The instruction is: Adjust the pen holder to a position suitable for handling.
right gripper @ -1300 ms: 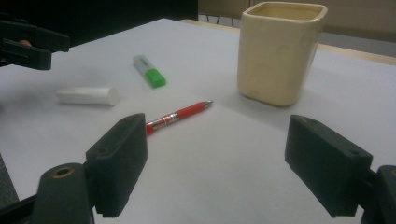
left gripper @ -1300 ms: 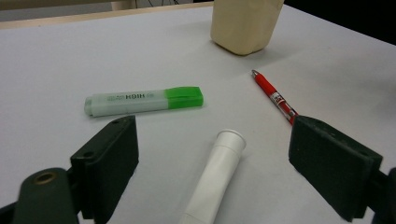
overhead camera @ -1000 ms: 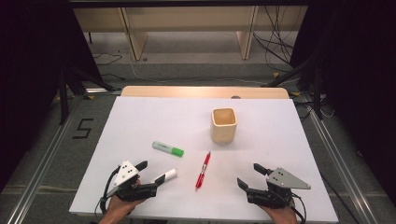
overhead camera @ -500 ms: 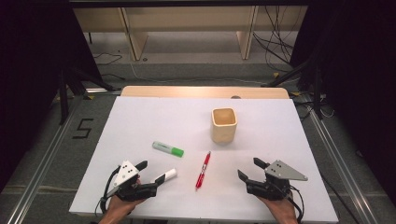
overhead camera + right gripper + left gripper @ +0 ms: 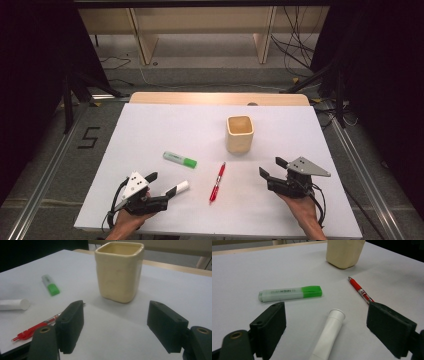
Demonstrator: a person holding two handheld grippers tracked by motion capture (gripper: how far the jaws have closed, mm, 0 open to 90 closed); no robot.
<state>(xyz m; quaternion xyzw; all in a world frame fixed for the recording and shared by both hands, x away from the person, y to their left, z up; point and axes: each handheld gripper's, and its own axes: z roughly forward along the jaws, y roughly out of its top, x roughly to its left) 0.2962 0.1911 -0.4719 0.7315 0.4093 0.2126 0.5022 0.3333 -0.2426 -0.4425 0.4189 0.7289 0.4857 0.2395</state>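
A white marker (image 5: pixel 177 188) lies loose between the open jaws of my left gripper (image 5: pixel 160 185) at the table's near left. In the left gripper view the marker (image 5: pixel 329 332) touches neither pad of that gripper (image 5: pixel 326 307). Beyond it lie a green highlighter (image 5: pixel 179 159) (image 5: pixel 289 293) and a red pen (image 5: pixel 217 181) (image 5: pixel 360 291). A cream square cup (image 5: pixel 240 133) (image 5: pixel 118 272) stands upright mid-table. My right gripper (image 5: pixel 272 168) (image 5: pixel 116 304) points at the cup from short of it. Its jaws have just been closing a little, are still wide apart, and hold nothing.
A white sheet (image 5: pixel 175 125) covers the table, with a bare wooden strip (image 5: pixel 220 98) along the far edge. Metal rails run along both sides, and a "5" mark (image 5: pixel 89 137) is on the floor to the left. Cables lie on the floor behind.
My right gripper has moved away from the person, up the table toward the cup, and its jaws have narrowed slightly. The left gripper and all the objects have stayed put.
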